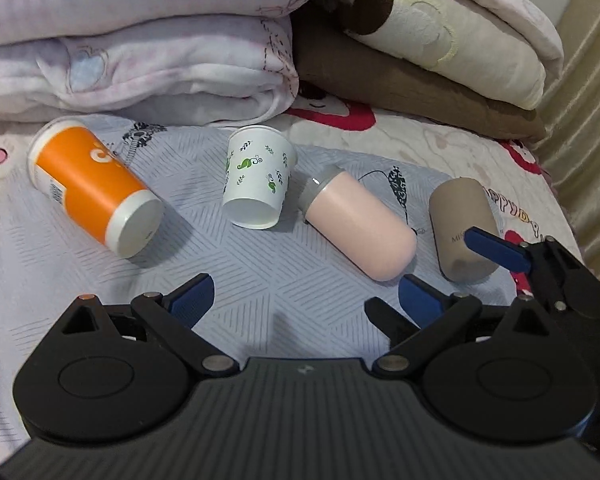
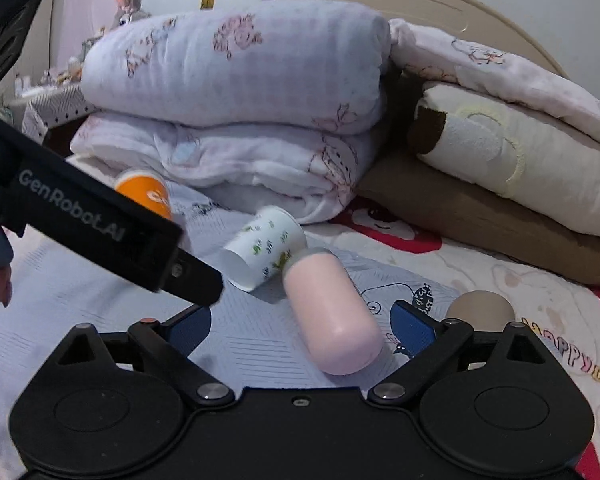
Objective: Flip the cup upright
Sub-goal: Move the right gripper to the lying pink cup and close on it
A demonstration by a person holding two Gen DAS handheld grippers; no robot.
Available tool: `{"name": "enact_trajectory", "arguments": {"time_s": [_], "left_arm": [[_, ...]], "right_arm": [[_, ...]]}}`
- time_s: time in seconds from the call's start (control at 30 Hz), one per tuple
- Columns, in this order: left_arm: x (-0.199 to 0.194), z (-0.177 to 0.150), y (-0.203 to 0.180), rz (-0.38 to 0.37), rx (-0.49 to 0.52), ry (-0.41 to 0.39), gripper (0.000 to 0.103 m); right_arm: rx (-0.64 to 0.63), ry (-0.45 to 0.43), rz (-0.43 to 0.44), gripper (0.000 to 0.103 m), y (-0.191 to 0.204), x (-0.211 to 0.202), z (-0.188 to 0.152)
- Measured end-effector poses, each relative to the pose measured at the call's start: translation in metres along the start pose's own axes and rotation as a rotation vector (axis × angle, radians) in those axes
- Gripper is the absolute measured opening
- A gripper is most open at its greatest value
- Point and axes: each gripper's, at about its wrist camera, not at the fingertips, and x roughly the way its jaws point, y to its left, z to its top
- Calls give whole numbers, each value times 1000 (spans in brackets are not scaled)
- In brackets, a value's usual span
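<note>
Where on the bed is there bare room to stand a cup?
Bare sheet lies between the left tool and the cups, nearest the orange cup. It is crowded where the leaf-print cup meets the pink cup.

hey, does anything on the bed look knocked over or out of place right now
Yes. All four cups lie on their sides on the bedspread: the orange cup, the leaf-print paper cup, the pink cup and the beige cup. None is upright. No spill shows. Both tools, left and right, are open.

Four toppled cups (image 1: 96,188) — two folded-bedding stacks (image 1: 140,48)
</note>
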Motion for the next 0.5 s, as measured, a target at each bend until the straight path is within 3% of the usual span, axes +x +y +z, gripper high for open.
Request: {"name": "enact_trajectory", "arguments": {"time_s": [0.3,0.5], "left_arm": [[25,11,10,-35,-12,-3,100],[24,13,12,-54,15,-27,100]], "right_arm": [[-52,48,12,86,-9,49,0],[-110,58,-6,86,-10,61,5]]}}
